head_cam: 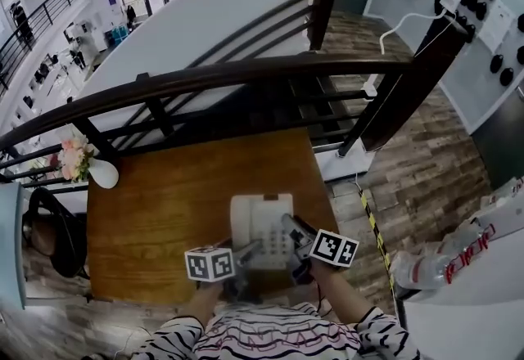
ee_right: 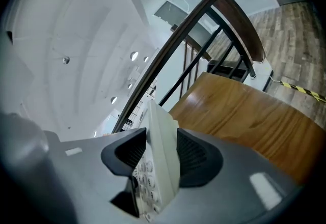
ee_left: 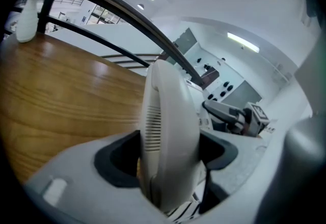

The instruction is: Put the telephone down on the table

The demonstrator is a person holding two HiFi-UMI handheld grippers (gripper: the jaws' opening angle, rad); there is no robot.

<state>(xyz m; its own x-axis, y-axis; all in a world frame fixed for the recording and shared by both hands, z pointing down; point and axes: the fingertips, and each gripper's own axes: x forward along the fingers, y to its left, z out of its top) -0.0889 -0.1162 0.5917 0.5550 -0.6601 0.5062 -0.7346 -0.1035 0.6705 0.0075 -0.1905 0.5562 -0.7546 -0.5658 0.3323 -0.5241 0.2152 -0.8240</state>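
Observation:
A white telephone [head_cam: 260,229] hangs over the near middle of the wooden table [head_cam: 155,211], held from the near side by both grippers. My left gripper [head_cam: 246,254] is shut on its left side. In the left gripper view the handset [ee_left: 165,131], with its slotted earpiece, stands upright between the pads of the left gripper [ee_left: 168,159]. My right gripper [head_cam: 296,240] is shut on the phone's right edge. The right gripper view shows the keypad edge of the telephone [ee_right: 158,162] clamped in the right gripper [ee_right: 160,156]. Whether the phone touches the table I cannot tell.
A white vase with pink flowers [head_cam: 100,172] stands at the table's far left corner. A dark railing [head_cam: 246,76] runs along the far side. A black chair [head_cam: 53,231] sits to the left, plastic bottles [head_cam: 426,268] to the right, and yellow-black tape [head_cam: 372,227] lies on the floor.

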